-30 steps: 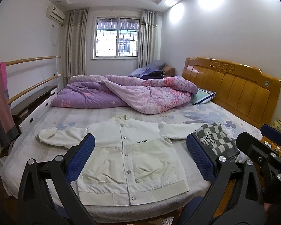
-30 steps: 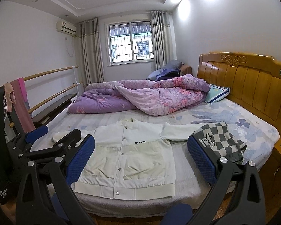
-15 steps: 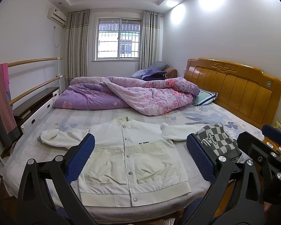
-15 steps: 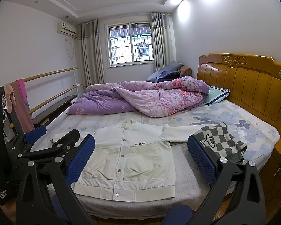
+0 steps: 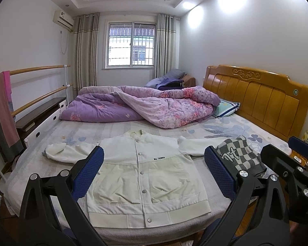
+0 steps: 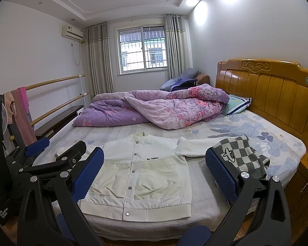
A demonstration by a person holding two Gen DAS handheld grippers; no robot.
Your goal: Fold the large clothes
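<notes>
Jacket (image 5: 145, 170) lies flat, buttoned, on the bed (image 5: 225, 123), sleeves out. Our left gripper (image 5: 154, 172) and right gripper (image 6: 154, 172) hang spread, empty. We should pinch each sleeve's cuff and fold inward evenly.

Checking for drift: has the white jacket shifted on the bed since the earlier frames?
No. The white jacket lies flat with its sleeve tucked under the checkered garment, as before; only the cameras moved.

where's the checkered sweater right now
In both wrist views the checkered sweater lies bunched on the bed, on the right, over the end of the white jacket's outstretched sleeve, toward the wooden headboard.
</notes>
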